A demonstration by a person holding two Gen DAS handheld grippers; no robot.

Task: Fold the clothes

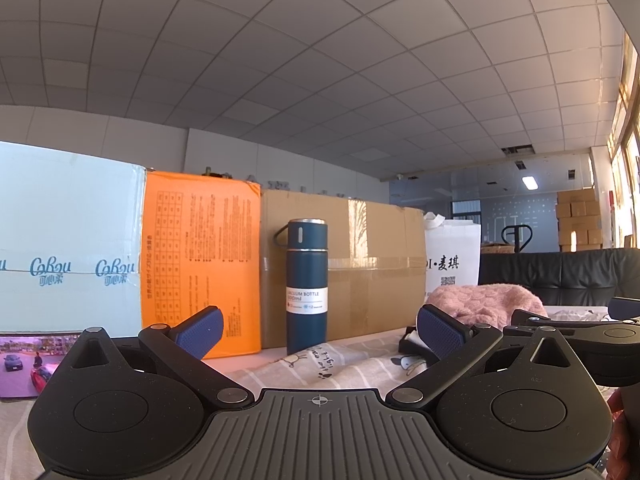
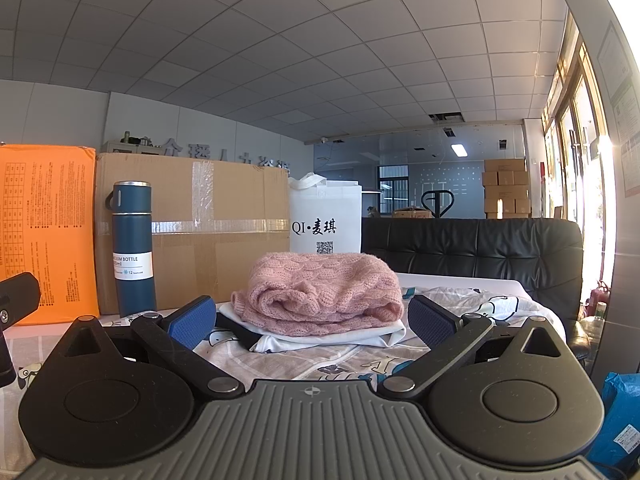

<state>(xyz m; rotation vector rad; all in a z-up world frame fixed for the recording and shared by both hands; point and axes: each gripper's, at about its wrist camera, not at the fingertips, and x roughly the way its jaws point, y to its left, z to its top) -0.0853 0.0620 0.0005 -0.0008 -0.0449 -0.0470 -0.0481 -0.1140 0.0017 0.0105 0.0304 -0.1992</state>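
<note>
A folded pink knit sweater lies on top of a folded white garment, on a table covered by a cartoon-print cloth. My right gripper is open just in front of this stack, with nothing between its blue pads. In the left wrist view the pink sweater shows at the right, behind the right-hand pad. My left gripper is open and empty, low over the printed cloth, facing a blue bottle. The right gripper's black body sits at its right.
A blue vacuum bottle stands in front of a taped cardboard box. An orange box, a pale box and a white paper bag line the back. A phone screen lies left. A black sofa stands behind the table.
</note>
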